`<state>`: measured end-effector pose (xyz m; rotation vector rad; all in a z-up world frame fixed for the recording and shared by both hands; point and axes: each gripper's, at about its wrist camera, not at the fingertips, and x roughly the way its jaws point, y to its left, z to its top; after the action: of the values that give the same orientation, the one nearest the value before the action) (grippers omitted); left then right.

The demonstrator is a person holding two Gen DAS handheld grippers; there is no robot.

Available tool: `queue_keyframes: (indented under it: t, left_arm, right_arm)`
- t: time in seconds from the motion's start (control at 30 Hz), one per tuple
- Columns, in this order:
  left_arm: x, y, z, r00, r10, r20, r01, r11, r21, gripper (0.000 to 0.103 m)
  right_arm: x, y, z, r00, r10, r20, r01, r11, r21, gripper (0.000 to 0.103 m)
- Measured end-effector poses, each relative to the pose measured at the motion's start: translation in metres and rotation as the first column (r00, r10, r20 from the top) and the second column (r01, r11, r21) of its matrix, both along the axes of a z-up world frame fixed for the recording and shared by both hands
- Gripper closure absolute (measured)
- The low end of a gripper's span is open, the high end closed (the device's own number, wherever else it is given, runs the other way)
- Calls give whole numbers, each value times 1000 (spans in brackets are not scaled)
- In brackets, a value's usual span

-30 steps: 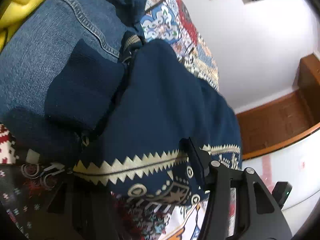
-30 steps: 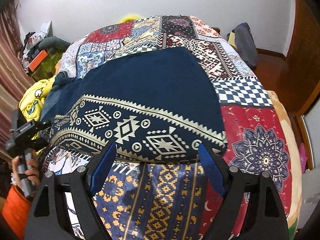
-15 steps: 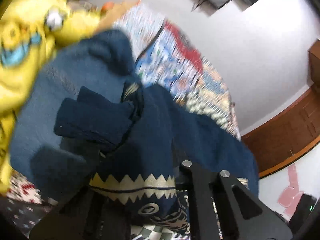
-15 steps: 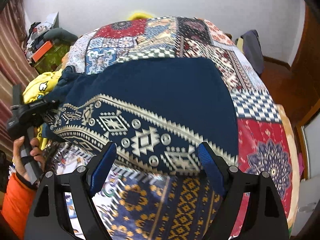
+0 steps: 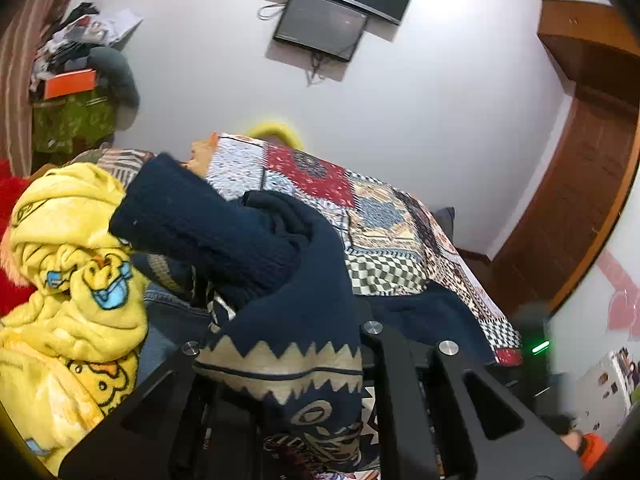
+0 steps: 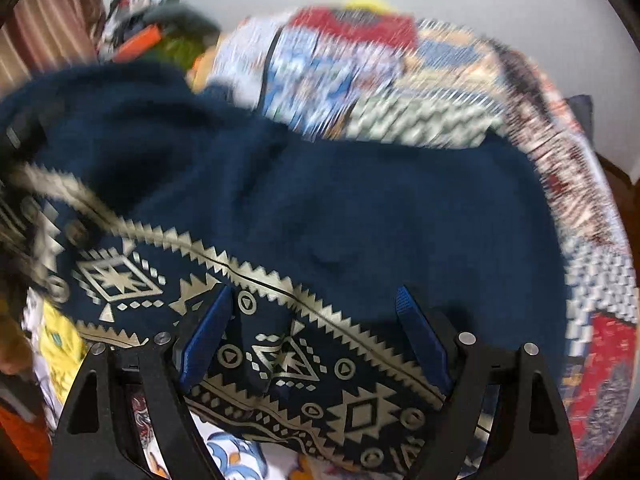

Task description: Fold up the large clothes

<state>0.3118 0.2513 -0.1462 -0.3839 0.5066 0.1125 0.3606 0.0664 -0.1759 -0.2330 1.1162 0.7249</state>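
No readable text, label, brand, number or sign shows in either view. The navy sweater (image 6: 360, 208) carries only a woven cream pattern of zigzags, diamonds and circles, not letters. The yellow blanket (image 5: 76, 280) bears cartoon drawings in blue and brown outline, without words. The quilt (image 5: 384, 232) shows patchwork motifs and checks only. The wall screen (image 5: 320, 26) is dark and blank. An orange box (image 5: 70, 82) on the clutter at the far left has no legible marking. Small pictures on the white surface (image 5: 612, 380) at the far right are too small to read.
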Motion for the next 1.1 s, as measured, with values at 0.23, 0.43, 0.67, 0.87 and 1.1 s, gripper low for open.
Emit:
queue_keyframes:
  t: [0.23,0.43,0.67,0.87,1.1]
  left_arm:
    - [35,-61,11,990,-135,-42,139,985,99,93]
    - [65,-143,18,952,-299,-73,306,942,136,93]
    - [89,-230,-36,828,-498,-258,532,843,81,93]
    - [80,-236,-68,778,-503,-377,578,808,114,90]
    - [37,-248,-34,732,-572,-371,639,765,83,32]
  right_arm:
    - [-1,-42,4,998,-20,-66,25,997,76,22]
    - [2,-142,26,976,-217,-3,217,974,69,22]
    - [-3,-236,28,933,-359,15,358,933,28,22]
    - [-6,-259,34,918,-395,17,394,918,41,22]
    - [-15,-262,57,921,-385,52,379,920,98,22]
